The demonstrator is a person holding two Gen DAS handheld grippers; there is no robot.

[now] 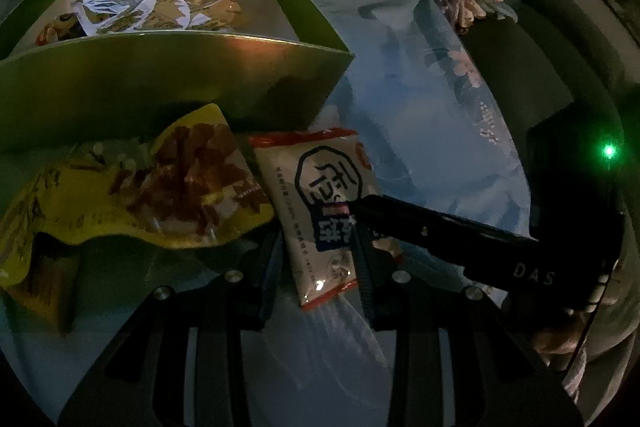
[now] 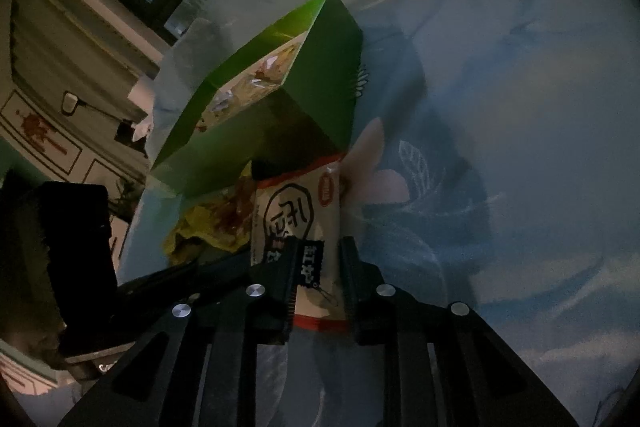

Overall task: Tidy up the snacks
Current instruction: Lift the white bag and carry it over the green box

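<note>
Right wrist view: my right gripper (image 2: pixel 318 279) straddles the white snack packet (image 2: pixel 298 203), fingers on either side of its near end; contact unclear, so I cannot tell whether it is gripped. Packet lies on the blue floral cloth (image 2: pixel 500 147), just beside the green box (image 2: pixel 256 107). Left gripper (image 1: pixel 318 259) also brackets it, spread wide. Yellow snack bag (image 1: pixel 132 195) alongside. Step, I judge: pickup. Next: close, lift, carry over the box wall.

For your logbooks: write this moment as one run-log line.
right gripper: around white packet | left gripper: around same packet | yellow packet: beside it | green box: holds snacks
</note>
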